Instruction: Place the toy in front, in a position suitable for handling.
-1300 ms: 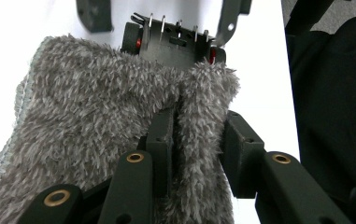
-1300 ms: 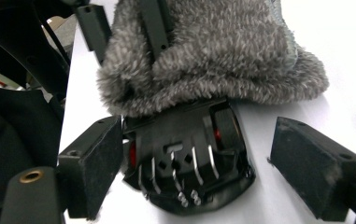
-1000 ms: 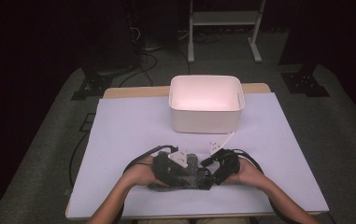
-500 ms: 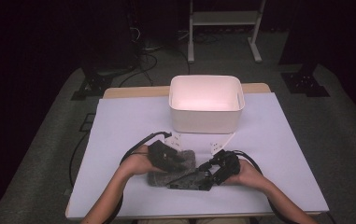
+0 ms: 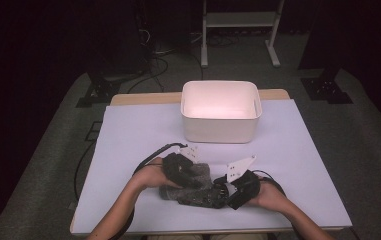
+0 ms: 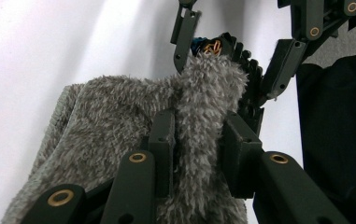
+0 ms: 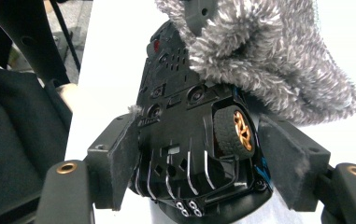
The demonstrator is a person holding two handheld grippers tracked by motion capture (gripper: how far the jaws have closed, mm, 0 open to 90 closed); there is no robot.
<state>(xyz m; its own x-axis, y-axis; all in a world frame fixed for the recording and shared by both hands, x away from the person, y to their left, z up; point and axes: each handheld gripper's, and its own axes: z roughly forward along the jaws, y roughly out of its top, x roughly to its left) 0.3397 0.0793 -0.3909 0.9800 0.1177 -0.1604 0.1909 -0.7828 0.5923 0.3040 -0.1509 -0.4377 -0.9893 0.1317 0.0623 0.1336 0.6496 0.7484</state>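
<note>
A fluffy grey sock point(image 5: 201, 172) lies on the white table cover, pulled over one end of a black toy car point(image 5: 200, 200) with gold-rimmed wheels. My left gripper point(image 5: 190, 179) is shut on a fold of the sock point(image 6: 105, 121), pinched between its jaws point(image 6: 199, 135). My right gripper point(image 5: 219, 192) holds the car's bare end. Its jaws have just been closing, and the car's underside point(image 7: 180, 135) sits between them with the pads pressing on its sides point(image 7: 199, 158). The sock point(image 7: 269, 60) hides the car's far end.
A white bin point(image 5: 220, 132) stands behind the hands at the table's middle. The white cover point(image 5: 138, 130) spreads wide to the left and right. Beyond the table are a dark floor, cables and a metal stand point(image 5: 238, 20).
My right gripper has drawn to the right with the car, so more of the car shows outside the sock. The left gripper has kept its hold on the sock.
</note>
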